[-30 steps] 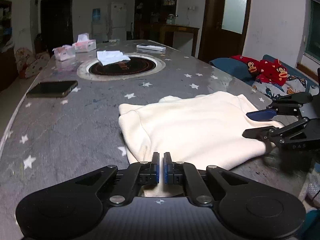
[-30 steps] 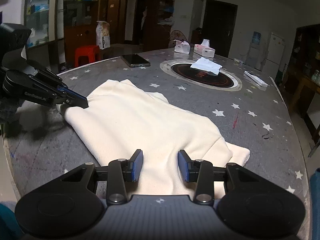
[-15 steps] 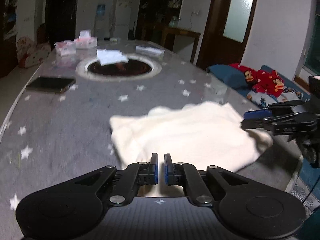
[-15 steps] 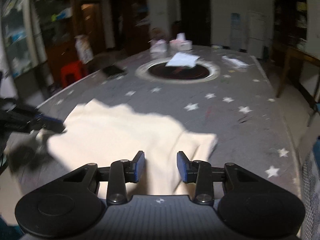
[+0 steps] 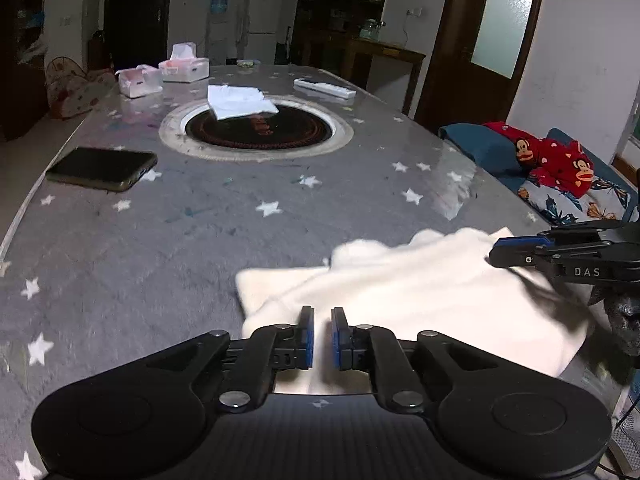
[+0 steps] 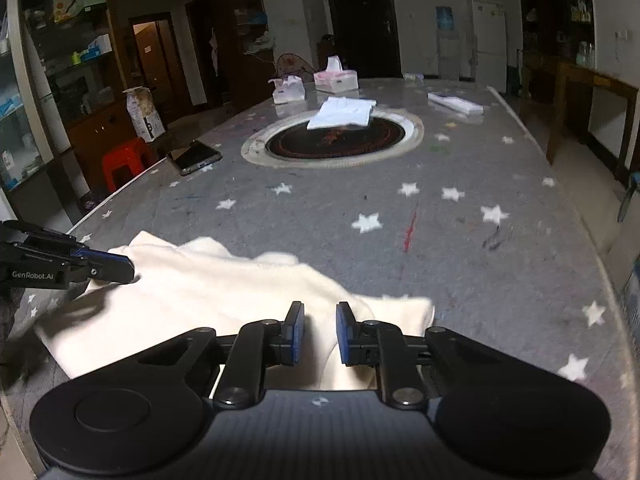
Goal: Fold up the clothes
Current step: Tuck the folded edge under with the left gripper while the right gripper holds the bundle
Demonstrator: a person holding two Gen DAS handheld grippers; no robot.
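Cream garment lies bunched and blurred at the table's near edge, folded layers showing, one corner at 3 o'clock close to the rim. Left gripper: jaws nearly closed over the hem, a thin gap between; cannot tell if cloth is pinched. Right gripper: jaws parted, cloth between them. Bare starred surface beyond toward 12 o'clock up to the round inset hotplate; phone at 10 o'clock

Right gripper, side of body: white letters "DAS"
Left gripper, side of body: white lettering "GenRobot.AI"
Other print in the room: too small or blurred to read
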